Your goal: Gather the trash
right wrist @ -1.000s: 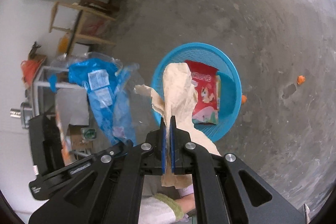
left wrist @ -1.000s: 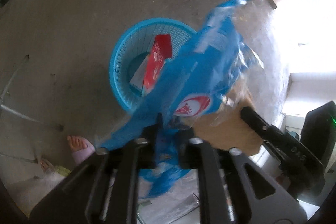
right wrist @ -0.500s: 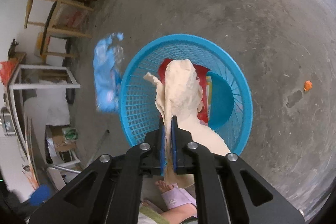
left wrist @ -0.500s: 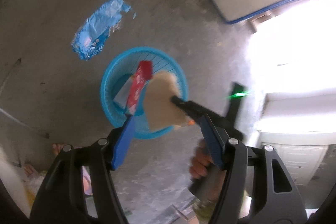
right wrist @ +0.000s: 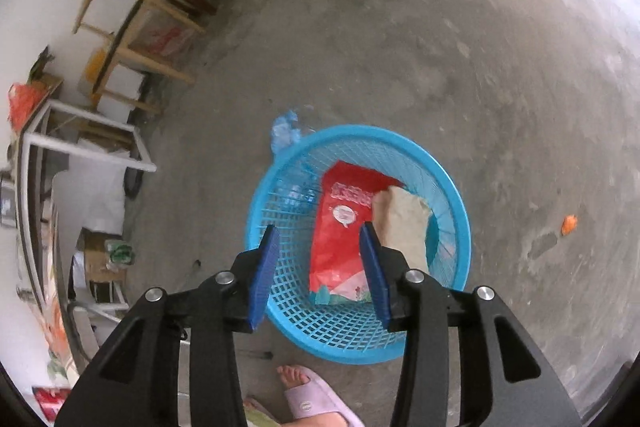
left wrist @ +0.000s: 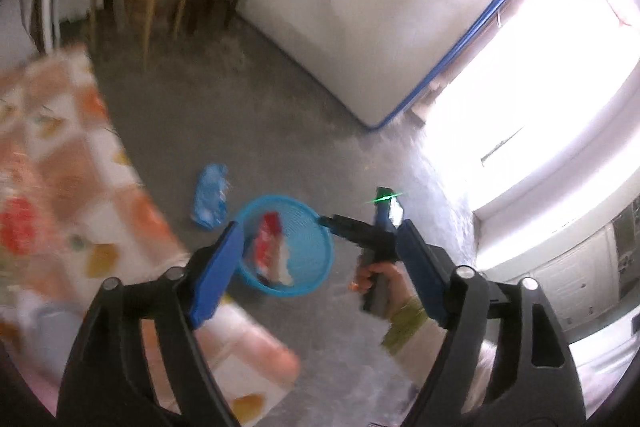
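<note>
Red packet (right wrist: pixel 344 227) and beige paper (right wrist: pixel 406 223) are lying inside the blue basket (right wrist: pixel 456 203). The blue wrapper (right wrist: pixel 286 129) is lying, apparently, on the floor just beside the basket, awaiting collection. Left gripper (left wrist: pixel 320 271) and right gripper (right wrist: pixel 318 267), jaws just opening, are gaping empty.

Right wrist cam looks steeply down, close over blue basket (right wrist: pixel 448 183); left cam higher, farther, sees same basket (left wrist: pixel 316 283).

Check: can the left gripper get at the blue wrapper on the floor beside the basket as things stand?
Probably yes. The blue wrapper lies on bare floor just outside the basket, nothing on it. The left gripper is open and empty, but high above, so it needs a long descent past the patterned cloth.
</note>
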Demonstrator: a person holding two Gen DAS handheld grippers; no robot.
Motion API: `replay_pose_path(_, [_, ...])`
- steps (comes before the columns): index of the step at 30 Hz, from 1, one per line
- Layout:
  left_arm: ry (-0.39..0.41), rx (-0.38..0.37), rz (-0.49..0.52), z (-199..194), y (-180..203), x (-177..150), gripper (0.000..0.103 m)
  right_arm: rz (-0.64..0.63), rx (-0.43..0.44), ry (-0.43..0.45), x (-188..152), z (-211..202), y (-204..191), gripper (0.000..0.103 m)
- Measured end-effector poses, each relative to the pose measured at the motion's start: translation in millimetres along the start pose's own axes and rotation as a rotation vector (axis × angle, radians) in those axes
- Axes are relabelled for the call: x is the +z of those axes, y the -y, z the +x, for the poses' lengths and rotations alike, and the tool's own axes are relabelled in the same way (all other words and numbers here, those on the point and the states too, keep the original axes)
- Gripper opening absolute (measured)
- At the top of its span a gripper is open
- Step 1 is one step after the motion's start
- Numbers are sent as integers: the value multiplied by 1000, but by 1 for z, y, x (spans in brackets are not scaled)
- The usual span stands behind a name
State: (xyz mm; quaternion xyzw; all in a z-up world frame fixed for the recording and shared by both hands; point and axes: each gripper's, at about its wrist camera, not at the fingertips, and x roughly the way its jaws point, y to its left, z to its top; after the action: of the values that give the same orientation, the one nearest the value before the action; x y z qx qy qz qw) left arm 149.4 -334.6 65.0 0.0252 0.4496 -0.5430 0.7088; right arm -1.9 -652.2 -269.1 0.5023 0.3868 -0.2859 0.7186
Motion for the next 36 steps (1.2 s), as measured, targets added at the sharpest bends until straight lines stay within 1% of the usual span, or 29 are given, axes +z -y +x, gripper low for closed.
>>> replay_pose_path(2, [51, 60, 2, -35, -17, -9, 80, -57, 1, 4, 3, -6, -13, 48])
replay_pose_path(3, [70, 82, -3, -49, -25, -12, 80, -110, -2, 4, 5, -8, -26, 51])
replay_pose_path(5, [129, 148, -41, -90, -51, -25, 82, -196, -7, -9, 9, -6, -48, 57])
replay_pose_path(6, [156, 172, -57, -111, -61, -29, 82, -250, -11, -23, 12, -2, -63, 59])
replay_pose_path(7, [185, 199, -74, -126, -71, -35, 83, -296, -15, -41, 16, 3, -77, 65])
replay_pose_path(8, [216, 229, -94, -143, -81, -42, 83, -333, -19, -62, 20, 10, -90, 69])
replay_pose_path(9, [253, 271, -125, -164, -94, -51, 83, -362, -19, -88, 26, 22, -106, 70])
replay_pose_path(10, [282, 306, -153, -182, -105, -59, 84, -374, -11, -116, 31, 34, -119, 76])
replay_pose_path(12, [340, 374, -216, -220, -128, -74, 85, -381, 13, -198, 46, 70, -145, 78])
replay_pose_path(13, [365, 405, -246, -239, -138, -81, 86, -379, 6, -232, 52, 91, -155, 81])
replay_pose_path(14, [389, 439, -278, -253, -148, -85, 87, -382, -7, -262, 56, 108, -164, 83])
replay_pose_path(15, [414, 485, -322, -268, -161, -94, 87, -390, -33, -313, 62, 137, -174, 83])
replay_pose_path(18, [456, 588, -441, -304, -197, -116, 87, -377, -128, -415, 71, 213, -190, 83])
replay_pose_path(20, [472, 630, -529, -323, -220, -130, 87, -362, -207, -465, 72, 262, -192, 83])
replay_pose_path(22, [485, 653, -608, -336, -239, -142, 87, -342, -265, -502, 69, 302, -190, 83])
replay_pose_path(24, [487, 676, -662, -340, -253, -151, 87, -306, -325, -526, 65, 338, -185, 83])
replay_pose_path(25, [487, 691, -682, -348, -259, -157, 87, -282, -346, -536, 62, 353, -181, 83])
replay_pose_path(27, [482, 725, -724, -349, -275, -167, 87, -247, -386, -556, 59, 379, -173, 83])
replay_pose_path(31, [464, 733, -808, -345, -301, -182, 87, -212, -454, -563, 57, 411, -161, 83])
replay_pose_path(32, [459, 738, -818, -341, -307, -184, 87, -205, -478, -556, 56, 417, -157, 83])
replay_pose_path(34, [447, 750, -843, -336, -317, -188, 87, -202, -498, -560, 52, 426, -152, 83])
replay_pose_path(36, [445, 739, -879, -332, -328, -192, 87, -206, -521, -565, 48, 434, -147, 83])
